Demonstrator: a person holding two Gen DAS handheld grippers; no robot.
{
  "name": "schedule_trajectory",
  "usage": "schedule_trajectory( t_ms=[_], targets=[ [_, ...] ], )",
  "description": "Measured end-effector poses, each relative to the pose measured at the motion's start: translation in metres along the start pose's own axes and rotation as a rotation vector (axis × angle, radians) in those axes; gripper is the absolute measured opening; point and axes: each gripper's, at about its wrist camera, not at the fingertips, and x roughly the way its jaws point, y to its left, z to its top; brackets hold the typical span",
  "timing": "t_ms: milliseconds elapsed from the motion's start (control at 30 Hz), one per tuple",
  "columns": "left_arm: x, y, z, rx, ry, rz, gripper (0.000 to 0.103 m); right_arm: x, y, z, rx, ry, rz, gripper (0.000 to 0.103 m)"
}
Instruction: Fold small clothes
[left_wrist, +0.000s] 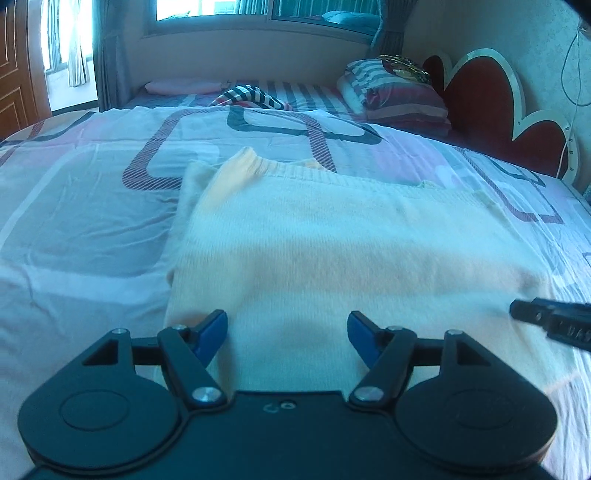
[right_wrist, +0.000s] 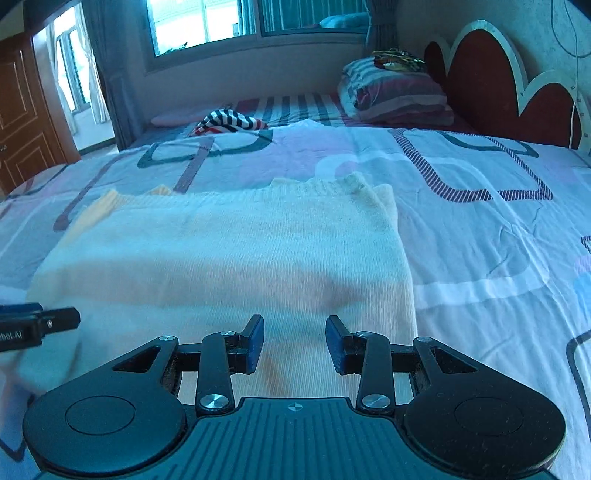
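Note:
A pale yellow knit sweater (left_wrist: 332, 240) lies flat on the bed, folded into a rough rectangle, with its ribbed edge at the far side. It also shows in the right wrist view (right_wrist: 229, 251). My left gripper (left_wrist: 287, 332) is open and empty over the sweater's near left part. My right gripper (right_wrist: 294, 339) is open and empty over the sweater's near right part. The right gripper's tip (left_wrist: 546, 317) shows at the right edge of the left wrist view. The left gripper's tip (right_wrist: 48, 325) shows at the left edge of the right wrist view.
The bed sheet (left_wrist: 92, 221) has pink and grey loop patterns. A striped garment (right_wrist: 229, 122) lies at the far side. Folded striped bedding (right_wrist: 399, 96) is stacked by the red headboard (right_wrist: 491, 85). A window (left_wrist: 258, 11) and a wooden door (right_wrist: 22, 110) stand beyond.

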Motion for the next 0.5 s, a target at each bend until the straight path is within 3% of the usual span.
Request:
schedule_trajectory(
  t_ms=[167,333,500],
  targets=[
    [-0.011,0.001,-0.017,0.002,0.016,-0.002,0.072,-0.008,0.000,-0.019,0.002,0.019,-0.044,0.037],
    [-0.012,-0.004,-0.029,0.086,0.023,0.017,0.072,-0.013,-0.007,-0.035,0.000,0.024,-0.096,0.037],
    [-0.016,-0.003,-0.032,0.068,0.043,0.016,0.075,-0.024,-0.005,-0.041,0.028,0.041,-0.129,0.037]
  ],
)
